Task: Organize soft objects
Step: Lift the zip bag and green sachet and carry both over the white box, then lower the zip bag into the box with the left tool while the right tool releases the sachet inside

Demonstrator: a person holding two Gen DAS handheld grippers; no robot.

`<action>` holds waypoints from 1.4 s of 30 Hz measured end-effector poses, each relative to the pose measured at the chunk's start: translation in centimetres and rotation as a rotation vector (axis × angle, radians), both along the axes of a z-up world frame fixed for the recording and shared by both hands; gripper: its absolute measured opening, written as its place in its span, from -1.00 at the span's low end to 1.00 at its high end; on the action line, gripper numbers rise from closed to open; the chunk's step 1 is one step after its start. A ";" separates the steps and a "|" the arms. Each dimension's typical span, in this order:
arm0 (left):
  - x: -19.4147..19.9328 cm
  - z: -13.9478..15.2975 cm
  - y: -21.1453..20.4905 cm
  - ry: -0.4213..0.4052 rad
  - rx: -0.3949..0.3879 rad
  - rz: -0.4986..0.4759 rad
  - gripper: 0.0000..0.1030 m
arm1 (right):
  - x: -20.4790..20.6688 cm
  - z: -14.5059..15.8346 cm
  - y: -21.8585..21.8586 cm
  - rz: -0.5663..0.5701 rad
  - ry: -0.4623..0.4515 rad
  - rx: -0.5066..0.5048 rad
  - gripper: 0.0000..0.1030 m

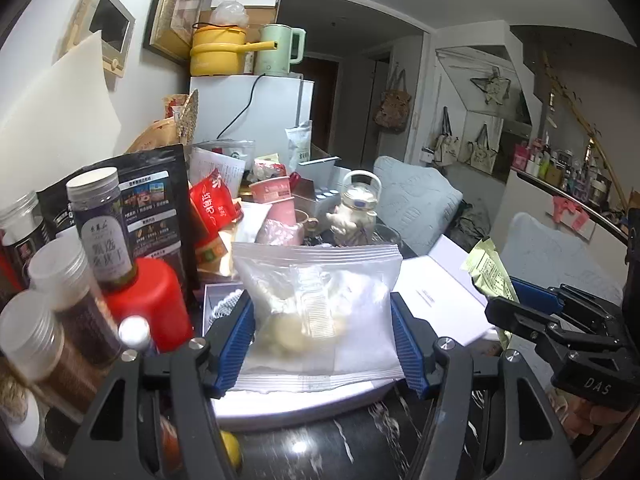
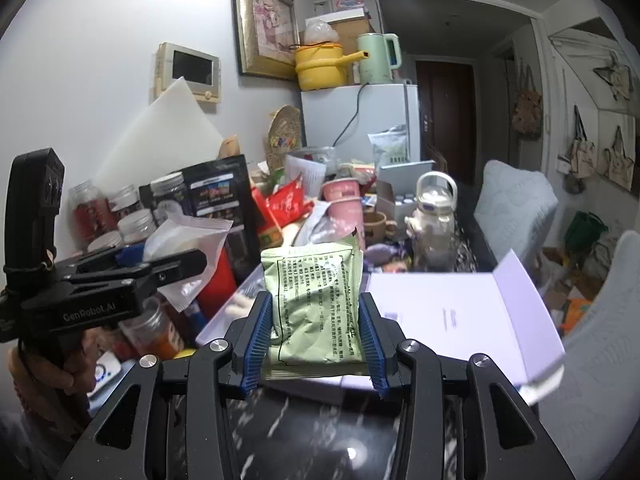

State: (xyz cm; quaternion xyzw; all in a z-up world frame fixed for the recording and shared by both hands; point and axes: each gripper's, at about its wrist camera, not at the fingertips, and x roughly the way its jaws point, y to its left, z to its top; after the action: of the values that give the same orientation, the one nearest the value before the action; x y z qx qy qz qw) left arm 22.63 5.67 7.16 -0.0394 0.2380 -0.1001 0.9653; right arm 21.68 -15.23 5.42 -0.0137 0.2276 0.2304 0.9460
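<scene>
Both tongs (image 1: 324, 344) (image 2: 316, 344) raised, each clamping packets.

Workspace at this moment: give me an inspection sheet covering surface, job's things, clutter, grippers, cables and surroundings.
Surface: dark marbled tabletop, crowded at the back.
Job's things: clear zip bag with pale contents; green sachet; open white box behind them.
Clutter: lidded jars, red bottle, black pouch, pink cup, glass teapot.
Grippers: left gripper jaws shut on the zip bag; right gripper jaws shut on the sachet.
Cables: black cord hanging down the small fridge.
Surroundings: yellow pot, green kettle, framed picture, tote bags.
</scene>
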 end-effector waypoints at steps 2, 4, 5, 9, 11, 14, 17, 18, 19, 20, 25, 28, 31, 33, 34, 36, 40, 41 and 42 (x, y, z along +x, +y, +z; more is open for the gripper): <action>1.0 -0.1 0.2 0.003 0.000 0.011 0.24 | 1.3 0.2 0.3 0.004 -0.003 0.003 -0.18; 2.2 -0.2 0.5 0.004 0.001 0.023 0.24 | 2.5 0.2 0.6 0.008 -0.003 0.006 -0.18; 2.7 -0.3 0.6 0.002 0.001 0.029 0.24 | 3.0 0.2 0.8 0.009 -0.004 0.006 -0.18; 4.7 -0.1 1.1 -0.012 0.003 0.052 0.24 | 5.5 0.3 1.7 0.021 -0.011 0.016 -0.18; 6.0 -0.2 1.3 -0.010 0.007 0.062 0.24 | 6.6 0.3 2.0 0.028 -0.012 0.024 -0.18; 7.6 -0.5 1.6 -0.001 0.020 0.075 0.24 | 8.2 0.2 2.6 0.035 -0.016 0.031 -0.18; 8.9 -1.2 1.9 0.013 0.035 0.096 0.24 | 9.8 -0.2 3.3 0.048 -0.008 0.040 -0.18; 9.5 -1.5 2.1 0.022 0.044 0.105 0.24 | 10.5 -0.4 3.7 0.052 -0.003 0.043 -0.18; 9.8 -1.7 2.1 0.028 0.050 0.109 0.24 | 11.0 -0.6 3.9 0.053 0.001 0.045 -0.18; 10.1 -2.0 2.2 0.034 0.060 0.114 0.24 | 11.5 -0.8 4.1 0.055 0.005 0.047 -0.18; 11.8 -3.7 2.6 0.076 0.071 0.120 0.24 | 13.9 -2.0 5.1 0.069 0.039 0.047 -0.18; 12.6 -4.7 2.8 0.101 0.077 0.124 0.24 | 14.9 -2.8 5.7 0.076 0.064 0.032 -0.18; 13.4 -5.7 2.7 0.126 0.089 0.126 0.24 | 15.7 -3.8 5.8 0.077 0.094 0.020 -0.18; 13.9 -6.4 2.4 0.150 0.107 0.125 0.24 | 16.1 -4.6 5.8 0.074 0.116 0.007 -0.18; 14.2 -6.8 2.2 0.161 0.115 0.123 0.24 | 16.3 -4.9 5.8 0.074 0.128 -0.001 -0.18; 14.5 -7.4 2.0 0.178 0.126 0.122 0.24 | 16.7 -5.7 5.8 0.074 0.152 -0.011 -0.18; 15.3 -8.5 1.6 0.211 0.148 0.121 0.24 | 17.3 -6.7 6.0 0.068 0.177 -0.025 -0.18; 15.4 -8.7 1.5 0.217 0.149 0.119 0.24 | 17.4 -6.8 6.0 0.070 0.181 -0.026 -0.18; 15.6 -9.0 1.4 0.226 0.151 0.117 0.24 | 17.5 -7.1 6.1 0.072 0.187 -0.027 -0.18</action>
State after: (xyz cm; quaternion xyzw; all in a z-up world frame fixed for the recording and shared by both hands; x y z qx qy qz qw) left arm 38.21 7.11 -1.84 0.0086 0.3495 -0.0204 0.9367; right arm 39.15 -9.10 -1.64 -0.0131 0.3174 0.2617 0.9114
